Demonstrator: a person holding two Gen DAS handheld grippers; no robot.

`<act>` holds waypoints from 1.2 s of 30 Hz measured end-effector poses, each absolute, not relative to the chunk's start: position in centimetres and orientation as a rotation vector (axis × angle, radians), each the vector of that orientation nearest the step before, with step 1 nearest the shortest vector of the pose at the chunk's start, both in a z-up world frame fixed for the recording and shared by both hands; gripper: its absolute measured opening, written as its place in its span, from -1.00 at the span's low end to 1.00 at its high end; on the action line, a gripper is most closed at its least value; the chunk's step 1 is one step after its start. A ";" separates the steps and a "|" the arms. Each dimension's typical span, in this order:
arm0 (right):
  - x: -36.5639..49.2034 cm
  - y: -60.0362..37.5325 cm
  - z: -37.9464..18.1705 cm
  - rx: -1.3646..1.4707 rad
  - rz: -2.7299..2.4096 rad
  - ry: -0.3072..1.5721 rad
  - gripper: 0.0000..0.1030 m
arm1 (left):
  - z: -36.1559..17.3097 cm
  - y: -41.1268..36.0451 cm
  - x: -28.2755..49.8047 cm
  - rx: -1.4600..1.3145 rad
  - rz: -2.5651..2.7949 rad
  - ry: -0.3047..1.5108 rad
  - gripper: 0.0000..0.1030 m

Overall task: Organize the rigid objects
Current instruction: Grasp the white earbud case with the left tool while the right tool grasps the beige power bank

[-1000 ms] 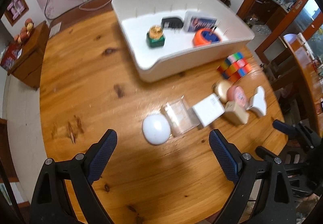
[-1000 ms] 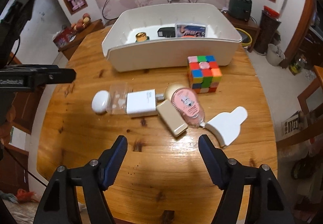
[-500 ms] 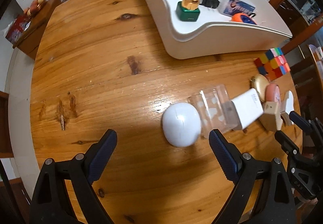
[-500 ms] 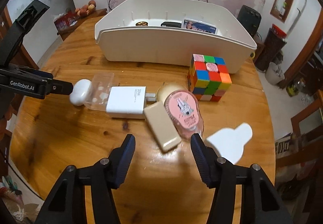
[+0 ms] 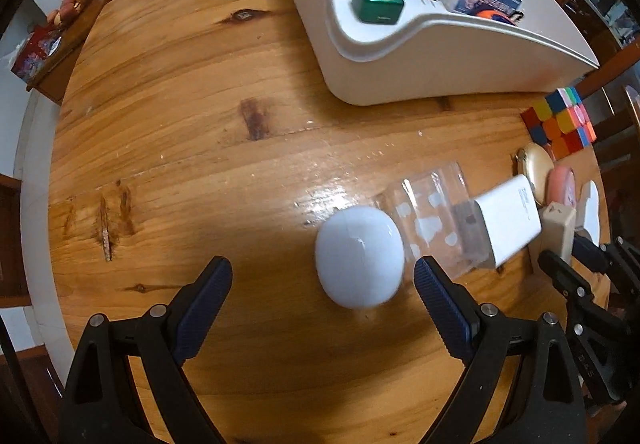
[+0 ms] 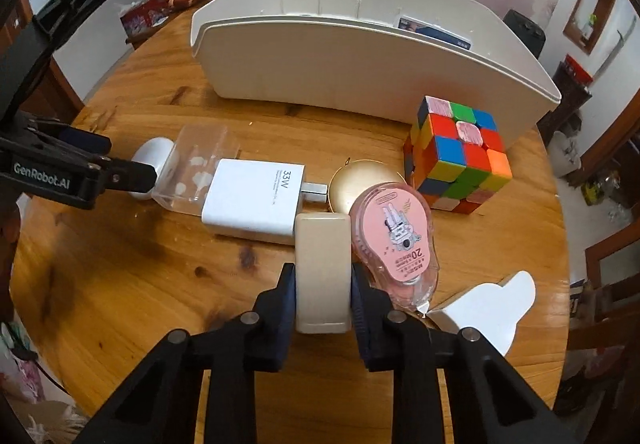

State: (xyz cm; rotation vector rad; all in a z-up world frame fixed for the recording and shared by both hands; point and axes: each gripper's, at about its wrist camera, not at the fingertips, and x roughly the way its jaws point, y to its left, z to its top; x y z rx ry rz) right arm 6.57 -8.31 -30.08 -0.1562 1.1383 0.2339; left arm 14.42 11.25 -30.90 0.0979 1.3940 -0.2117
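- Right gripper (image 6: 323,284): clenched on the beige block (image 6: 322,264), both pads pressed against its long sides. The jaws have just been closing onto it.
- Beige block: lies on the wooden table (image 6: 160,284), its far end touching the white charger (image 6: 252,200); the pink tape dispenser (image 6: 394,236) lies against its right side.
- Left gripper (image 5: 322,292): jaws released and spread wide, holding nothing.
- White oval case (image 5: 359,256): on the table left of the charger, between the left fingertips, nearer the right-hand one, with no pad contact visible.
- White bin (image 6: 360,56): stands beyond the charger.
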 end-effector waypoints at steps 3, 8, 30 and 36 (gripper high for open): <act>6.5 -8.3 -30.0 -0.138 0.237 1.144 -0.50 | -31.6 11.7 14.8 0.083 -0.189 1.418 0.83; 6.6 -8.6 -30.0 -0.121 0.244 1.147 -0.50 | -31.9 11.9 14.9 0.081 -0.183 1.418 0.83; 6.4 -9.2 -29.9 -0.093 0.241 1.136 -0.50 | -33.3 11.1 14.2 0.086 -0.096 1.405 0.54; 6.4 -9.3 -29.8 -0.096 0.242 1.138 -0.50 | -32.7 11.5 13.8 0.090 -0.110 1.373 0.13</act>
